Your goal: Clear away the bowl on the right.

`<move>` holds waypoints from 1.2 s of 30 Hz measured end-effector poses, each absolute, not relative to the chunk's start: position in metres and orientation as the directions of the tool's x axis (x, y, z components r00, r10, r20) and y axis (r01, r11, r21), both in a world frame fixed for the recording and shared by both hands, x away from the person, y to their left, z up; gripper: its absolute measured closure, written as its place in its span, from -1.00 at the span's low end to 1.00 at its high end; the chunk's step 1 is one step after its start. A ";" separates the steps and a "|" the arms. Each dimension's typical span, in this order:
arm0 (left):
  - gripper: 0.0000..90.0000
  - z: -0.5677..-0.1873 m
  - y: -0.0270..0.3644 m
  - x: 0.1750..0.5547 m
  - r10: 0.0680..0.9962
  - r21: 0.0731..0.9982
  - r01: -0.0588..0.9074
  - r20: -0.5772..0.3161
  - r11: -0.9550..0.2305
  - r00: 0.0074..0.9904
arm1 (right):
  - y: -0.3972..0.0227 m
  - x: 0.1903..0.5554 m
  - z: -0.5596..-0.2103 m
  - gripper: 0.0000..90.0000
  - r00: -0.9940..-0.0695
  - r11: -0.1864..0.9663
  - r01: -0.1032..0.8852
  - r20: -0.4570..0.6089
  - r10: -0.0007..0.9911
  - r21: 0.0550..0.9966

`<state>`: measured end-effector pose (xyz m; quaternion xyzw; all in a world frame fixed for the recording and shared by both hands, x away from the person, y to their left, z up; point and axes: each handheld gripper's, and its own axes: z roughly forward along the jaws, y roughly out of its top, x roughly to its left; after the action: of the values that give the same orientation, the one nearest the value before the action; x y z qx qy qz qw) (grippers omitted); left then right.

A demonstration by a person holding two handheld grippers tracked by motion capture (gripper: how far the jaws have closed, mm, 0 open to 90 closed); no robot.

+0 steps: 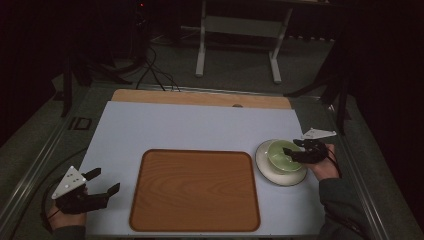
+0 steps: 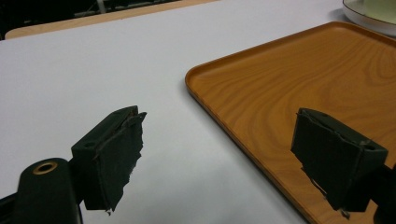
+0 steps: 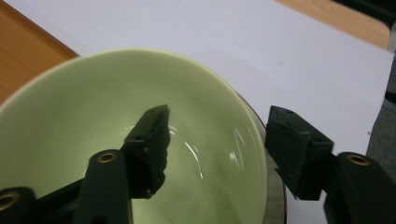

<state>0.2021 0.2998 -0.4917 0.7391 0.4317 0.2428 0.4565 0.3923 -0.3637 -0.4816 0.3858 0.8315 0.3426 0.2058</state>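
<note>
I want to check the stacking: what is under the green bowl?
The green bowl sits on a white plate, whose rim shows around it. The plate's middle is covered by the bowl.

So the bowl [image 1: 284, 154] is a pale green glazed one, glossy inside and with nothing in it, sitting upright on a white plate [image 1: 272, 174] with a thin dark line round its rim. The pair sits on the table's right side, just beside the right edge of the wooden tray [image 1: 195, 190] and not on it. The right gripper [image 1: 300, 151] has its jaws straddling the bowl's near-right wall, one jaw inside and one outside, both clear of the wall.
</note>
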 end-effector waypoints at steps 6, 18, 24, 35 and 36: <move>-0.65 -0.491 0.300 0.202 0.861 0.885 0.416 -0.035 -0.210 0.507 | -0.366 0.393 -0.481 0.11 -0.609 0.458 0.531 -0.053 0.791 0.713; -0.65 -0.492 0.300 0.202 0.862 0.885 0.417 -0.035 -0.208 0.505 | -0.373 0.398 -0.490 0.61 -0.543 0.389 0.660 0.051 0.838 0.642; -0.65 -0.491 0.300 0.202 0.863 0.885 0.417 -0.035 -0.208 0.505 | -0.375 0.399 -0.492 0.73 -0.516 0.354 0.701 0.098 0.851 0.619; -0.65 -0.491 0.301 0.202 0.864 0.886 0.414 -0.032 -0.207 0.503 | -0.366 0.401 -0.491 0.83 -0.521 0.343 0.711 0.132 0.844 0.614; -0.65 -0.491 0.301 0.202 0.864 0.887 0.414 -0.032 -0.207 0.502 | -0.364 0.401 -0.491 0.83 -0.523 0.345 0.708 0.129 0.842 0.616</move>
<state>0.2017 0.3007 -0.4914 0.7367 0.4337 0.2468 0.4564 0.4006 -0.3639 -0.4912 0.4766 0.8132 0.3166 0.1060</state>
